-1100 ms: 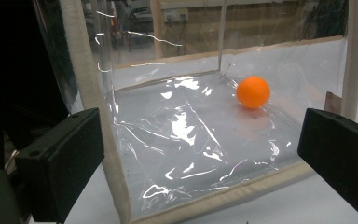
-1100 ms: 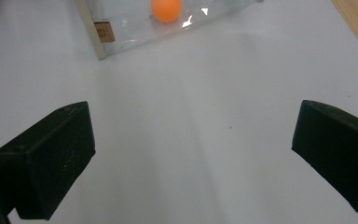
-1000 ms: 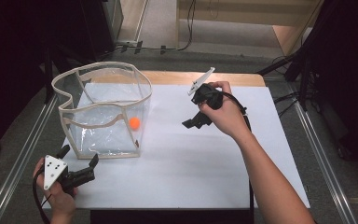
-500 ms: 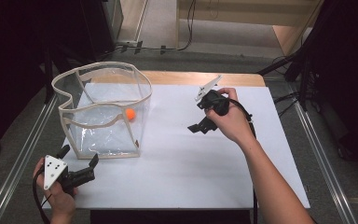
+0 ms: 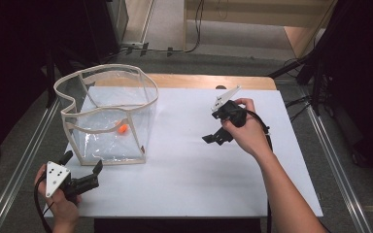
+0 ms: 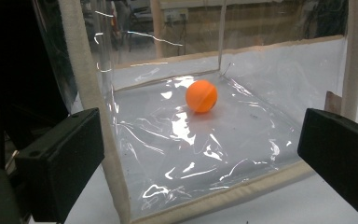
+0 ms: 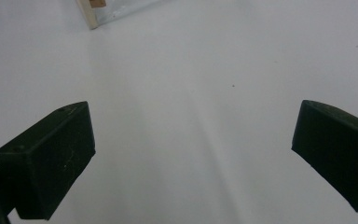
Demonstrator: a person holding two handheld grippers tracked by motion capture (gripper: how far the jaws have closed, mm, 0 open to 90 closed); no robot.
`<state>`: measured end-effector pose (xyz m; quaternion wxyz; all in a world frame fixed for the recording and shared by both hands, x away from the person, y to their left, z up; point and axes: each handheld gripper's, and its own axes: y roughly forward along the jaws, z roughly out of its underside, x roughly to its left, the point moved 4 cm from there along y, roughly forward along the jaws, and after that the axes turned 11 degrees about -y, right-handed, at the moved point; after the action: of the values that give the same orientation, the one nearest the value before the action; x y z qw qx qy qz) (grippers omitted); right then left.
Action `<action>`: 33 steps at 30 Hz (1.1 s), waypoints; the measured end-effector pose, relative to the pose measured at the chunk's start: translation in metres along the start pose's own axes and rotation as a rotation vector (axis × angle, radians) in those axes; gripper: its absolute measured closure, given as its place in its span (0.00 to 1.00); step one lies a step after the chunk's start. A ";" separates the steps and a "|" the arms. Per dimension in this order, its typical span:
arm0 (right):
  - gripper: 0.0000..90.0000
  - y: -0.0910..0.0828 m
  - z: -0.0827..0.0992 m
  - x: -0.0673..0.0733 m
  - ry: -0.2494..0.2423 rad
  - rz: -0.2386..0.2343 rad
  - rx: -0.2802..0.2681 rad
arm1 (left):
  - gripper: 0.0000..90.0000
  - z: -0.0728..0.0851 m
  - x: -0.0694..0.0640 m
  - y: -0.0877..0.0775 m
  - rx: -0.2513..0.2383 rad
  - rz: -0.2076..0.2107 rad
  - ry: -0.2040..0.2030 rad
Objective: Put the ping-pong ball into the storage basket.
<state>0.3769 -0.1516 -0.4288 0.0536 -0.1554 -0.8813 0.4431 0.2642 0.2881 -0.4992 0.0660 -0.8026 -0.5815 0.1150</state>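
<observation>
Near the front left corner of the table (image 5: 184, 194), my left gripper (image 5: 82, 180) rests with jaws spread wide and empty, facing the clear bag (image 5: 108, 116). An orange ball (image 6: 201, 95) lies on the bag's floor. My right gripper (image 5: 217, 137) hovers mid-table, wide open, holding nothing. The risk: the soft walls may buckle if I nudge them, and the ball could roll out of reach.

A white table (image 5: 189, 179) shows a wooden edge (image 5: 209, 81) on its far side and metal rails (image 5: 337, 179) along left and right. Grey floor (image 5: 170, 24) lies beyond, with cables (image 5: 196, 29) and a wooden shelf (image 5: 272, 14); dark furniture stands at both far sides.
</observation>
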 end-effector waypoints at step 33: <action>0.00 0.001 0.067 0.017 0.126 0.011 -0.047 | 0.01 0.000 -0.001 0.000 0.000 0.000 0.002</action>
<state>0.3456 -0.1964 -0.4708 0.1031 -0.1890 -0.8855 0.4117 0.2640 0.2876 -0.4993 0.0663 -0.8027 -0.5816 0.1143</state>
